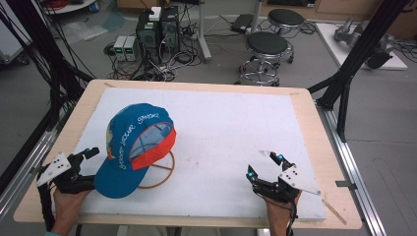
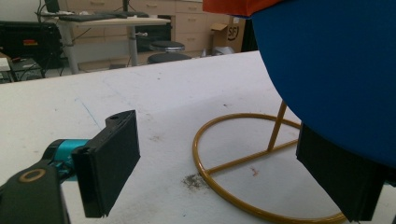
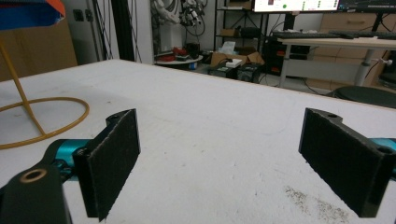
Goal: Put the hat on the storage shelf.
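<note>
A blue cap (image 1: pixel 135 142) with an orange brim and printed lettering sits on a gold wire stand (image 1: pixel 169 173) at the left of the white board. My left gripper (image 1: pixel 92 164) is open right beside the cap's near left side. In the left gripper view the gripper (image 2: pixel 222 144) has its right jaw just under the blue crown (image 2: pixel 336 70), and the stand's ring (image 2: pixel 243 116) lies ahead between the jaws. My right gripper (image 1: pixel 264 165) is open over bare board at the near right, holding nothing. Its own view has the gripper (image 3: pixel 223 135) with the stand (image 3: pixel 86 112) and cap (image 3: pixel 23 11) far left.
The white board (image 1: pixel 221 128) lies on a wooden table (image 1: pixel 314 147). Beyond the far edge are two stools (image 1: pixel 266 46), computer boxes (image 1: pixel 157 29) with cables on the floor, and black frame posts (image 1: pixel 344 83) at the right. A dirt smudge (image 2: pixel 194 181) marks the board by the ring.
</note>
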The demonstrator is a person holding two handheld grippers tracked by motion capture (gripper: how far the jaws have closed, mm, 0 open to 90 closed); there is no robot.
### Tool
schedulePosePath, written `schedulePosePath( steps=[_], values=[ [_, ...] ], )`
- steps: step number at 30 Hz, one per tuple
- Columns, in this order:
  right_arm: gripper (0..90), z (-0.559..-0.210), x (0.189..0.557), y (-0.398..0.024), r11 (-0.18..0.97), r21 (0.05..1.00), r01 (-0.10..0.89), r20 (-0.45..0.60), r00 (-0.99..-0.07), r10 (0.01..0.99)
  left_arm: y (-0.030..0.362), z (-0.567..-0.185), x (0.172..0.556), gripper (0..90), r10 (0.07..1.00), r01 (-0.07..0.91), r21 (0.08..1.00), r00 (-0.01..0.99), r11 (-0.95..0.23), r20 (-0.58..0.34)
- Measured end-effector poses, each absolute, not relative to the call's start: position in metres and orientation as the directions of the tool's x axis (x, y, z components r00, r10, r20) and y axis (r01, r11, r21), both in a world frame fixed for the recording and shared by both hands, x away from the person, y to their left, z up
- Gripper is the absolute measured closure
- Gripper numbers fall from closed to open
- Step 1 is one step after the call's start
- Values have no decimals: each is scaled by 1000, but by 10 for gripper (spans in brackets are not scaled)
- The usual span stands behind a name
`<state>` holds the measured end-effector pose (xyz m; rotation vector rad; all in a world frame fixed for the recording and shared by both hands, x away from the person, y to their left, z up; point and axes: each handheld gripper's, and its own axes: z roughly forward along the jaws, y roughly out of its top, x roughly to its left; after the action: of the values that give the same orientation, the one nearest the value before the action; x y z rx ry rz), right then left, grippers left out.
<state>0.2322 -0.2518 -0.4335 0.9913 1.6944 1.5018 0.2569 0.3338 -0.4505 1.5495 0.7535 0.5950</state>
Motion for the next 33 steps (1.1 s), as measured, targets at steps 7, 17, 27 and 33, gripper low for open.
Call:
schedulePosePath(
  steps=[7, 17, 27, 33],
  values=[
    [116, -443, 234, -251, 61, 991, 123, 7, -492, 870, 334, -451, 256, 137, 754, 122, 992, 655, -32, -56],
    [116, -452, 229, -251, 54, 995, 89, -4, -482, 876, 337, -451, 243, 137, 753, 114, 993, 656, -31, -52],
    [117, -454, 224, -255, 8, 999, 44, 13, -463, 886, 341, -451, 220, 136, 758, 99, 995, 650, -21, -49],
    [117, -454, 223, -255, -6, 999, 43, 25, -458, 888, 342, -452, 215, 136, 764, 96, 995, 644, -14, -51]
  ],
)
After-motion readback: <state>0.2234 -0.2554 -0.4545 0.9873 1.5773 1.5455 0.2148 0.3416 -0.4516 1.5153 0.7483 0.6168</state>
